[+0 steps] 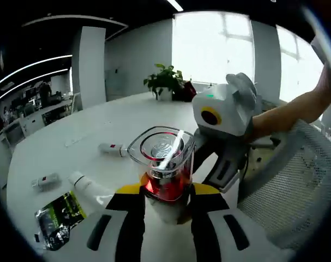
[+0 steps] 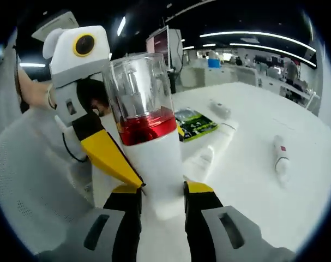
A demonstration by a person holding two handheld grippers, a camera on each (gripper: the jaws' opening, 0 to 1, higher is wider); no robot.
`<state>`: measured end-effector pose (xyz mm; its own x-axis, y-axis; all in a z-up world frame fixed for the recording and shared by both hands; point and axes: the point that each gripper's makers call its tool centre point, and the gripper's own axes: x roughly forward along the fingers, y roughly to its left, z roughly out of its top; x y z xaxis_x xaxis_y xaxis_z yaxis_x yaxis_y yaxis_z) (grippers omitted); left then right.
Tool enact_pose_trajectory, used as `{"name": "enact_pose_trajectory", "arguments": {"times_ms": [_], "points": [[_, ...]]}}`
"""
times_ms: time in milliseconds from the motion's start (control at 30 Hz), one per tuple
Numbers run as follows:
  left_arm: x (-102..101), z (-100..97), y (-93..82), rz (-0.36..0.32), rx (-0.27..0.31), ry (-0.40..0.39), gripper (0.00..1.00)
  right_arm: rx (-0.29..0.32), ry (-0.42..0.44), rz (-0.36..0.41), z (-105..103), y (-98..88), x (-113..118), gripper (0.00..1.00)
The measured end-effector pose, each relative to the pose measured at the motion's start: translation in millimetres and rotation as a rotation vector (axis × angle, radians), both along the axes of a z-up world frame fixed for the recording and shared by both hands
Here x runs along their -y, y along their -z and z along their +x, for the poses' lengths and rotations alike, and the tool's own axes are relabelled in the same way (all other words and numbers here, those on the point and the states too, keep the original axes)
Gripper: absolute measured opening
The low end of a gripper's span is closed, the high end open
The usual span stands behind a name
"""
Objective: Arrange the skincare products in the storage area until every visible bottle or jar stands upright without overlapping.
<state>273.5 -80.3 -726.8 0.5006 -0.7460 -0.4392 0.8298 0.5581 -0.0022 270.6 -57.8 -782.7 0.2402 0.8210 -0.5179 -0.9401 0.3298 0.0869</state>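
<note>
A pump bottle point(image 1: 166, 164) with a clear cap, a red band and a white body is held up above the white table point(image 1: 56, 136). My left gripper point(image 1: 168, 191) is shut on it at the red band. My right gripper point(image 2: 162, 194) is shut on the white body of the same bottle point(image 2: 149, 131), lower down. In the left gripper view, the right gripper point(image 1: 222, 164) reaches in from the right. The left gripper point(image 2: 108, 155) comes in from the left in the right gripper view, its yellow jaw against the bottle's side.
Lying flat on the table are a white tube with a red mark point(image 1: 110, 148), a small tube point(image 1: 45, 180), a white bottle point(image 1: 86, 183) and a green sachet point(image 1: 59, 215). A mesh chair point(image 1: 296, 180) stands close on the right. A potted plant point(image 1: 165, 82) sits at the far edge.
</note>
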Motion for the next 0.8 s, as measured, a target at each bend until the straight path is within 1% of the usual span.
{"name": "enact_pose_trajectory", "arguments": {"times_ms": [100, 133, 233, 333, 367, 433, 567, 800], "points": [[0.9, -0.3, 2.3, 0.019, 0.009, 0.001, 0.26, 0.016, -0.009, 0.018, 1.0, 1.4, -1.3, 0.29], [1.0, 1.0, 2.5, 0.031, 0.027, 0.007, 0.26, 0.012, -0.008, 0.018, 1.0, 1.7, -1.1, 0.29], [-1.3, 3.0, 3.9, 0.031, 0.028, 0.009, 0.26, 0.005, -0.014, 0.034, 2.6, 2.1, -1.6, 0.29], [-1.9, 4.1, 4.3, 0.039, 0.042, 0.015, 0.26, 0.026, -0.026, 0.031, 2.5, 1.5, -2.9, 0.30], [-1.8, 4.5, 4.2, 0.049, 0.060, 0.020, 0.27, 0.033, -0.030, 0.028, 1.9, 1.2, -3.4, 0.30], [-1.5, 4.7, 4.2, 0.047, 0.057, 0.021, 0.27, 0.036, -0.032, 0.028, 1.8, 0.9, -3.2, 0.30], [-1.2, 5.4, 4.6, 0.056, 0.079, 0.032, 0.27, 0.034, -0.029, 0.035, 2.1, 0.9, -2.2, 0.30], [-0.6, 5.6, 4.4, 0.053, 0.093, 0.040, 0.28, 0.046, -0.026, 0.027, 1.9, 0.4, -1.1, 0.30]]}}
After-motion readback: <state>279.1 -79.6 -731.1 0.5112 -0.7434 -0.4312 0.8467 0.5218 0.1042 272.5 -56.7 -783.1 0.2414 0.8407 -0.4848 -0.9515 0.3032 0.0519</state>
